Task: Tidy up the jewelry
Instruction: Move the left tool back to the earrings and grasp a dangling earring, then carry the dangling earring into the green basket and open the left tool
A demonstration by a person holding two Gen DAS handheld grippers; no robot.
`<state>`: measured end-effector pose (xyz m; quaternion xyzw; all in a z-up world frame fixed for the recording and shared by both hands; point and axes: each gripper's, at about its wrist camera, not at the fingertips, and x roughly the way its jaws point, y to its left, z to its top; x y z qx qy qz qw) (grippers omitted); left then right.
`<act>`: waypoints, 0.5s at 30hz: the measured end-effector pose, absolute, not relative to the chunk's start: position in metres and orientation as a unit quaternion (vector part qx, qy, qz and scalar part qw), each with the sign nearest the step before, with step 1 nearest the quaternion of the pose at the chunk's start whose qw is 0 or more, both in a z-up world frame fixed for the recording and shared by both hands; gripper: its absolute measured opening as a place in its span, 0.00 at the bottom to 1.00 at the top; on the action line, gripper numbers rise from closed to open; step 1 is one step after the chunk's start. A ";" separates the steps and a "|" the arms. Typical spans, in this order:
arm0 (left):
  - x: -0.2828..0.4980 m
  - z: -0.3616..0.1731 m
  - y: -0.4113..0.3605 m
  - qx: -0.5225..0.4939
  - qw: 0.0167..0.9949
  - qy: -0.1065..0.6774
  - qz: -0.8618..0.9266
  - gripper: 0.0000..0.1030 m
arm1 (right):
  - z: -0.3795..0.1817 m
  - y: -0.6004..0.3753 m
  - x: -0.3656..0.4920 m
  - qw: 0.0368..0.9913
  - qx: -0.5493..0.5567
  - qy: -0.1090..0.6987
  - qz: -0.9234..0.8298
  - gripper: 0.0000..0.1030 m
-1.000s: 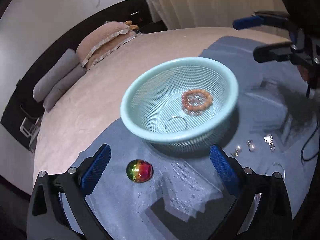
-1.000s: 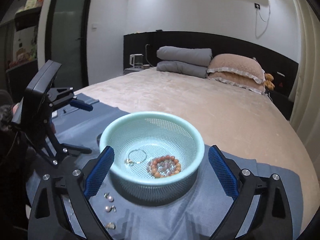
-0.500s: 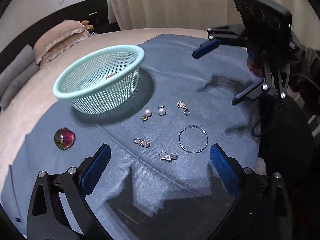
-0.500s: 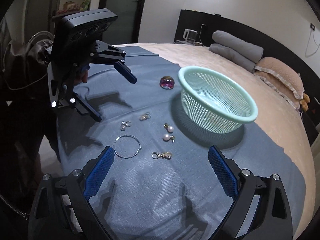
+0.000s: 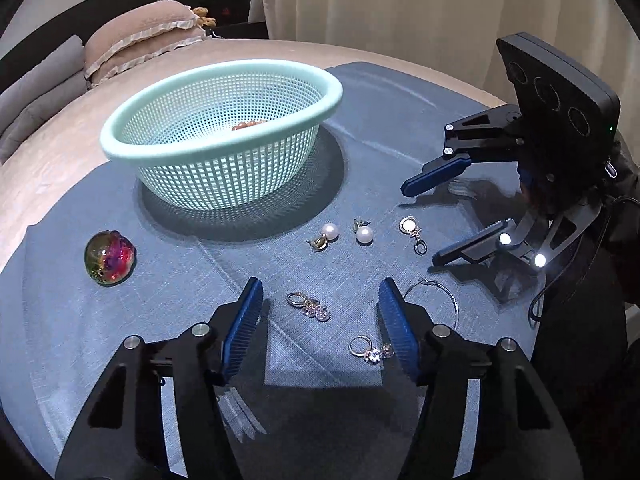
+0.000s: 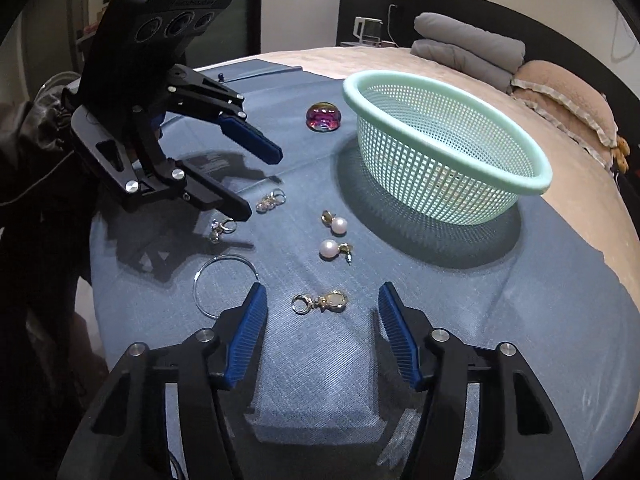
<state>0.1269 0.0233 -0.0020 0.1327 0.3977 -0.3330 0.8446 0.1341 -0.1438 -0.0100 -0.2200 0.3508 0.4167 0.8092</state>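
Left gripper (image 5: 320, 312): released, empty, over a crystal earring (image 5: 309, 305).
Right gripper (image 6: 322, 308): released, empty, over a gold earring (image 6: 322, 303).
Basket (image 5: 224, 80): stood just beyond the pearl earrings (image 5: 347, 234).

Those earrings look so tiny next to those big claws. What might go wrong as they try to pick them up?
The left gripper hangs open over a crystal earring, with its twin and the thin hoop close by its right finger; closing could nudge or snag those. The right gripper brackets a gold drop earring lying flat on the soft blue cloth, so the pads might pinch fabric instead.
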 end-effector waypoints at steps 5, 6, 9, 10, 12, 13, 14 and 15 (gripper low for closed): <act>0.136 -0.017 0.023 0.129 0.839 0.416 -0.325 0.40 | -0.019 -0.147 0.139 0.811 -0.195 0.372 0.407 0.38; 0.136 -0.017 0.024 0.128 0.840 0.415 -0.324 0.36 | -0.020 -0.147 0.138 0.811 -0.194 0.371 0.408 0.31; 0.134 -0.018 0.027 0.127 0.845 0.416 -0.310 0.22 | -0.021 -0.146 0.134 0.815 -0.185 0.371 0.406 0.17; 0.134 -0.018 0.027 0.121 0.846 0.418 -0.307 0.22 | -0.021 -0.146 0.135 0.816 -0.179 0.373 0.404 0.17; 0.132 -0.018 0.028 0.109 0.849 0.423 -0.295 0.21 | -0.022 -0.147 0.136 0.820 -0.165 0.375 0.400 0.17; 0.131 -0.018 0.027 0.105 0.851 0.425 -0.289 0.21 | -0.021 -0.148 0.136 0.823 -0.159 0.375 0.396 0.17; 0.131 -0.017 0.027 0.100 0.853 0.428 -0.282 0.21 | -0.020 -0.148 0.135 0.826 -0.155 0.374 0.391 0.16; 0.131 -0.016 0.027 0.093 0.854 0.431 -0.274 0.21 | -0.018 -0.148 0.135 0.829 -0.153 0.373 0.387 0.16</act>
